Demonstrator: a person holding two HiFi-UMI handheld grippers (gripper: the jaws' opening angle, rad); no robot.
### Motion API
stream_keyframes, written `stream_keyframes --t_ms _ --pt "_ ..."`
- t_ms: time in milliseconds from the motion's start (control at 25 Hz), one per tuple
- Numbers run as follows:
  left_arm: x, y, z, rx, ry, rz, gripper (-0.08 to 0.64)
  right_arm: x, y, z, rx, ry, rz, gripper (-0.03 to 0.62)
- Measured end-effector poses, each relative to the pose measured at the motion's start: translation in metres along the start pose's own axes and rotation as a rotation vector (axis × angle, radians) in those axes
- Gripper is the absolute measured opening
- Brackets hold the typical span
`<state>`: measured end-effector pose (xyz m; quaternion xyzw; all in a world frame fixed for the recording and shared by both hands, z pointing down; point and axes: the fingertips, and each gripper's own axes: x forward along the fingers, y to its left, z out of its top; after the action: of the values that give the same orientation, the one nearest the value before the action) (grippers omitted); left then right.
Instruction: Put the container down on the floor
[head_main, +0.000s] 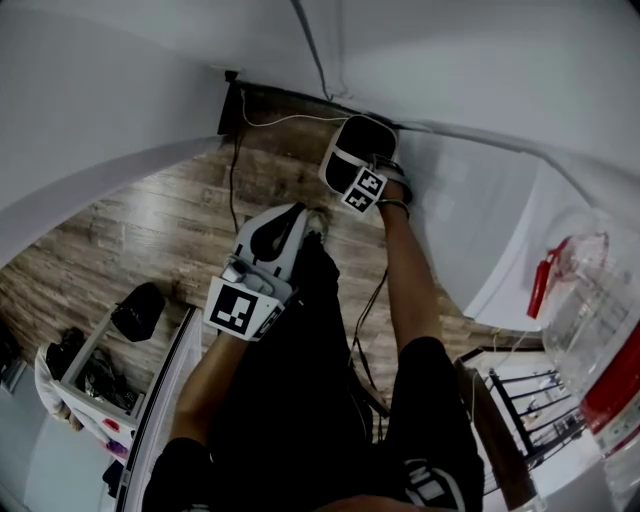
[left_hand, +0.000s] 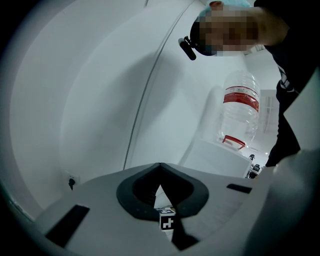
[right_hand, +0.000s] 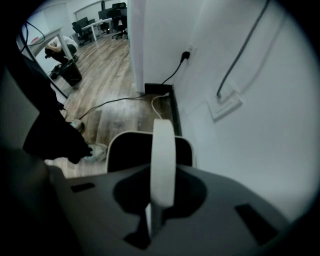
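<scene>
The container (head_main: 348, 148) is a small bin with a white rim, a dark inside and a white arched handle (right_hand: 163, 150). It hangs above the wooden floor (head_main: 180, 220), close to the white wall. My right gripper (head_main: 356, 176) points steeply down and is shut on that handle; in the right gripper view the right gripper (right_hand: 162, 172) has the container (right_hand: 131, 150) hanging straight below the jaws. My left gripper (head_main: 296, 218) is nearer my body, apart from the container. In the left gripper view the left gripper (left_hand: 160, 167) shows its jaws meeting with nothing between them.
A black cable (head_main: 235, 180) runs over the floor to a wall socket (right_hand: 186, 54). A big clear water bottle (left_hand: 240, 107) with a red label stands on a white ledge at the right. A black bin (head_main: 138, 310) and a black rack (head_main: 530, 400) stand nearby.
</scene>
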<state>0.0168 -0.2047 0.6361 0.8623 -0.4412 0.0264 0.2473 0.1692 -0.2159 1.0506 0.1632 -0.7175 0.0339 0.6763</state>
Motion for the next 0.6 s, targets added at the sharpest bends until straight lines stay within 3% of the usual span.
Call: stream_keyframes --t_ms 400,600 --pt "-0.006 0.009 -0.011 0.003 0.018 0.010 0.031 0.029 0.029 -0.005 -0.095 0.019 0.055 0.041" --pt "-0.008 0.013 -0.010 0.010 0.015 0.016 0.031 0.034 0.034 -0.006 -0.127 0.042 0.042 0.041"
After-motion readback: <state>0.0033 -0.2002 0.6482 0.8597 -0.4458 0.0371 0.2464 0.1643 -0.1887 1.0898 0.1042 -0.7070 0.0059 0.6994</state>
